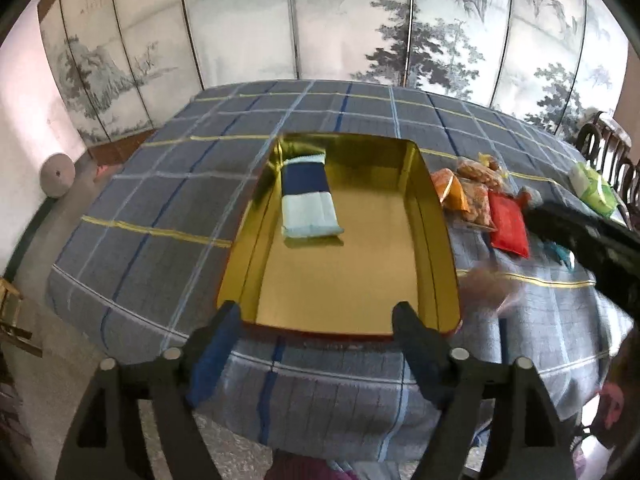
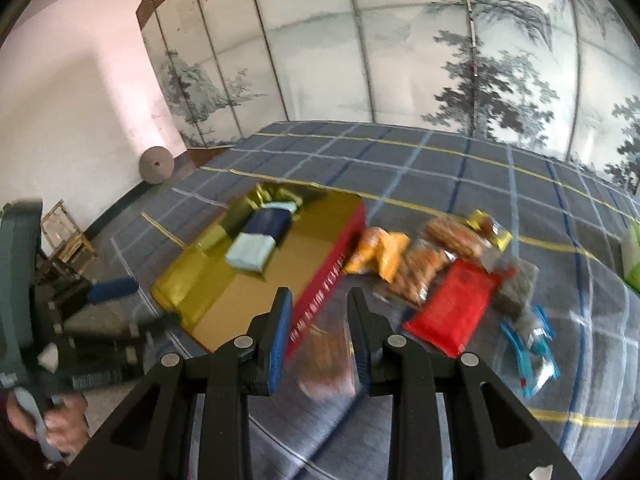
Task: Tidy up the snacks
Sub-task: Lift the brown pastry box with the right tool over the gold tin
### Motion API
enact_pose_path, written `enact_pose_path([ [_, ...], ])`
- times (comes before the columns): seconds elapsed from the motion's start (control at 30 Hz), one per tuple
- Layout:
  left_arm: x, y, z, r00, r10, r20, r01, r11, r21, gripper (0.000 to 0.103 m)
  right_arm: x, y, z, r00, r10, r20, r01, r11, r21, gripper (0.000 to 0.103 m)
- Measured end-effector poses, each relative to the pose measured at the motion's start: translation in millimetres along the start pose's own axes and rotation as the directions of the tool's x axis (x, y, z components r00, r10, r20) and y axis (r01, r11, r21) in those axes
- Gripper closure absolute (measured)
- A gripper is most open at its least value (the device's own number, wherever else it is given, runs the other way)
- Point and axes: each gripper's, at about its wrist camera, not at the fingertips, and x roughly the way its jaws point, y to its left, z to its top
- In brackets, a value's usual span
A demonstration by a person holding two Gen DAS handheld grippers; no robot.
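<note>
Behind everything, across the top of both views, stood a painted folding screen (image 1: 320, 20). Below it the table (image 1: 168, 184) carried a blue checked cloth. At the centre of the left wrist view lay a gold tin tray (image 1: 434, 248) with one blue and pale packet (image 1: 308, 204) in its upper left part. Right of the tray lay a red packet (image 2: 452, 308) and orange snack bags (image 2: 380, 254), close together. The left tool (image 1: 316, 314) was released, with nothing between its fingers. The right tool (image 2: 320, 304) was clenched on a blurred brownish packet (image 2: 328, 360) at the lower centre.
</note>
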Motion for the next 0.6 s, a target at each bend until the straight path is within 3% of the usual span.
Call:
enact_pose_path([
  [0.17,-4.1,5.6,-5.2,1.0,0.009,0.016,-0.008,1.0,-0.009,0.023,15.0,8.1,20.1,1.0,0.028,0.003,-0.028,1.0,-0.006,0.077],
  [0.3,2.2,22.0,-7.0,0.999,-0.013,-0.03,0.012,0.999,-0.042,0.023,16.7,7.4,25.3,1.0,0.017,-0.009,-0.017,1.0,-0.01,0.074],
  [0.33,1.7,25.6,-7.9,1.0,-0.011,-0.028,0.01,0.999,-0.05,0.023,14.5,5.9,21.2,0.999,0.031,-0.036,-0.032,0.999,-0.02,0.074],
  [0.43,-3.4,29.1,-12.7,1.0,0.021,0.015,-0.02,0.999,-0.04,0.023,13.6,6.7,-5.5,0.993,-0.043,-0.112,0.034,0.996,-0.08,0.056],
  [0.6,-4.6,21.1,-13.6,1.0,0.009,0.011,-0.008,1.0,-0.019,0.023,38.7,-9.1,-38.2,0.967,-0.054,-0.248,0.044,0.998,-0.044,0.055],
])
